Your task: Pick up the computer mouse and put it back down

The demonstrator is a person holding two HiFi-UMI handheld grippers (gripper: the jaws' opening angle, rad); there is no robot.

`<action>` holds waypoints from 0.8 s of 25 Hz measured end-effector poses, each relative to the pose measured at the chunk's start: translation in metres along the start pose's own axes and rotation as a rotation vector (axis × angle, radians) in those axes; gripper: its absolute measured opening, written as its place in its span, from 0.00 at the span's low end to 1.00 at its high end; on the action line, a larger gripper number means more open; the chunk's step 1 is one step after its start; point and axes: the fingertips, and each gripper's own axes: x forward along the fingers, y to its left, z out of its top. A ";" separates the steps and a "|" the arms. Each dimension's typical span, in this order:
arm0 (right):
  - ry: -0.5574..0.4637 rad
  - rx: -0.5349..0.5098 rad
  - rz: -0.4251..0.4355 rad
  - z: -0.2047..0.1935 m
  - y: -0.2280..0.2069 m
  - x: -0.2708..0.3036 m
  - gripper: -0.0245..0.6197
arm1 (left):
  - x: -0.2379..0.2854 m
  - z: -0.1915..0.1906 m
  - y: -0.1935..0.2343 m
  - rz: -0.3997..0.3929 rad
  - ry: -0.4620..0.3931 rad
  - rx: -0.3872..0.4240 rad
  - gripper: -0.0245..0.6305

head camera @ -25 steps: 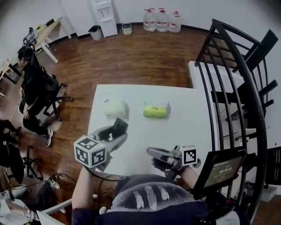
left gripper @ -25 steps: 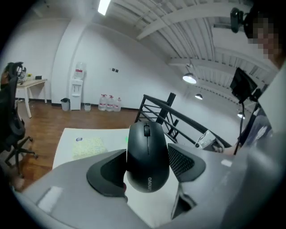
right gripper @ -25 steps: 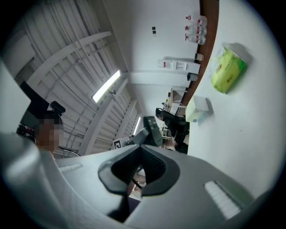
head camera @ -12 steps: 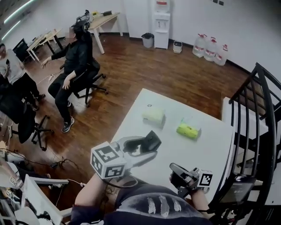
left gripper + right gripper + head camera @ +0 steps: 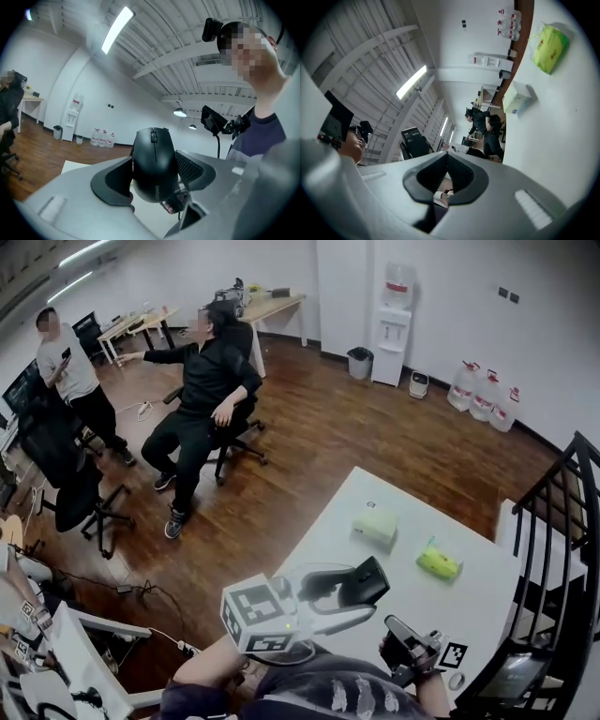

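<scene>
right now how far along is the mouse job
Done: the pick-up. The black plastic computer mouse sits clamped in the left tool, clear of the white table. In hand: holding it aloft. Left: setting it back on the table. The right tool is shut and empty.

— What carries the things here?
— A white table (image 5: 370, 491), in the lower right of the head view, on a brown wooden floor (image 5: 309, 427).
— And what lies on it?
— A pale box (image 5: 375, 525) near its upper left edge. A bright green packet (image 5: 438, 562) lies to the box's lower right, near but apart.
</scene>
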 end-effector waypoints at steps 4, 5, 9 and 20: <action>-0.006 -0.012 -0.003 -0.003 0.000 0.004 0.05 | -0.012 0.002 0.004 0.004 -0.039 -0.014 0.51; -0.009 -0.012 -0.002 -0.005 -0.001 0.007 0.05 | -0.018 0.002 0.005 0.007 -0.043 -0.010 0.51; -0.014 -0.008 0.000 -0.012 0.000 0.017 0.05 | -0.038 0.008 0.004 0.009 -0.066 0.000 0.51; -0.011 0.007 0.017 -0.011 0.002 0.020 0.05 | -0.062 0.029 -0.014 0.055 -0.125 0.071 0.50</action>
